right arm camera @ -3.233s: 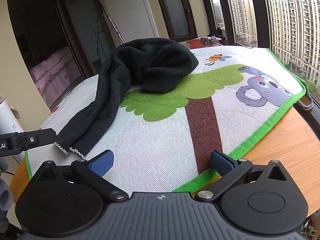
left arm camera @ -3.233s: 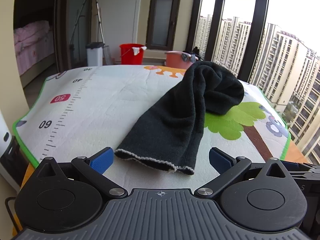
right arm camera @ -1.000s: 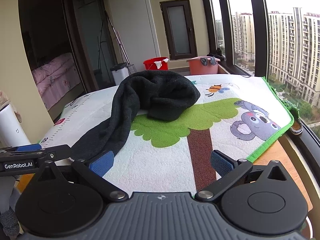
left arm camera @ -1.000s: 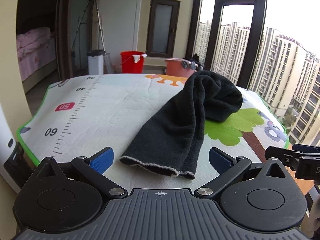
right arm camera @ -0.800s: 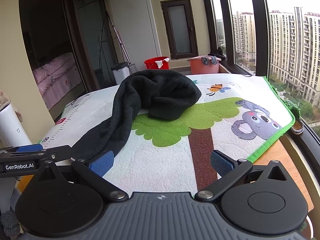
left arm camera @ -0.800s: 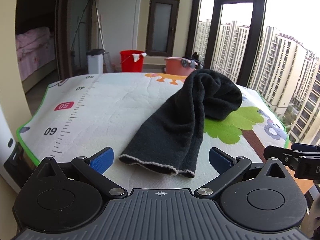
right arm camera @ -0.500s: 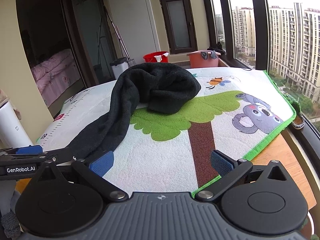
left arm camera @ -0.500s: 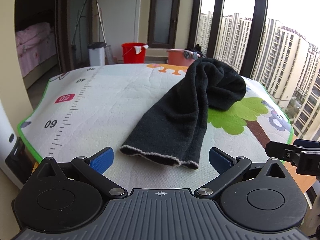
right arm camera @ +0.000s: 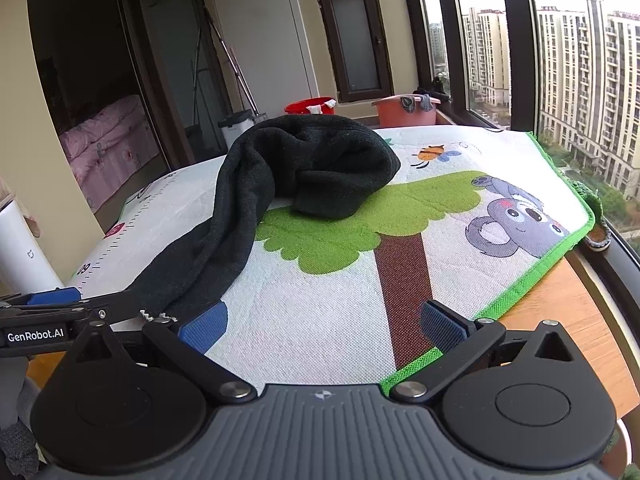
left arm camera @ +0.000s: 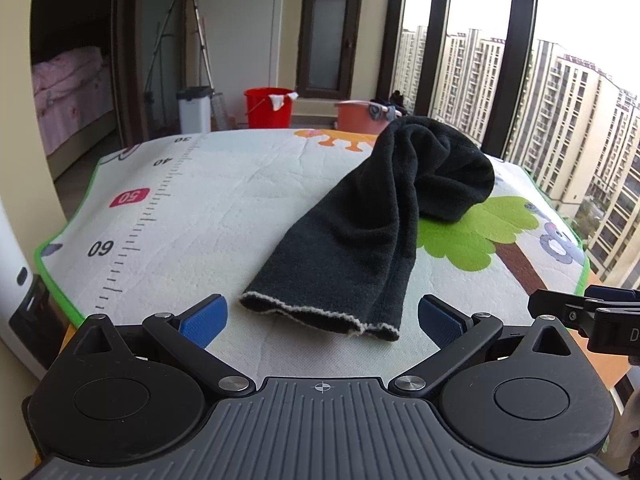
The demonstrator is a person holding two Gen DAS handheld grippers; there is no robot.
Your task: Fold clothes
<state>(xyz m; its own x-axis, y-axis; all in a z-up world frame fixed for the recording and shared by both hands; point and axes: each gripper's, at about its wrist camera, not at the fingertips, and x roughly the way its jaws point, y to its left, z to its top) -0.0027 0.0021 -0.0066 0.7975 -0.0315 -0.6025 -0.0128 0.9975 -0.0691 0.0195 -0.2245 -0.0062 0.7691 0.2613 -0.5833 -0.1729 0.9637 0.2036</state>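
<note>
A dark knitted garment (left arm camera: pixel 372 232) lies crumpled on a cartoon play mat (left arm camera: pixel 192 208). One long part runs toward me and ends in a pale-stitched hem. The bunched bulk sits at the far end. My left gripper (left arm camera: pixel 320 322) is open, its blue pads either side of the hem and just short of it. My right gripper (right arm camera: pixel 322 326) is open and empty over the mat's tree print, to the right of the garment (right arm camera: pixel 280 184). The left gripper shows at the left edge of the right wrist view (right arm camera: pixel 52 312).
The mat (right arm camera: pixel 520 184) covers a wooden table (right arm camera: pixel 576 320) whose bare edge shows at the right. Tall windows (left arm camera: pixel 560 120) stand to the right. A red bucket (left arm camera: pixel 268 106), an orange basin (left arm camera: pixel 356 114) and a white bin (left arm camera: pixel 194 108) stand beyond the table. A white cylinder (right arm camera: pixel 20 248) stands at the left.
Both grippers have lowered slightly and moved a little closer to the mat. The garment has not moved. Both stay open.
</note>
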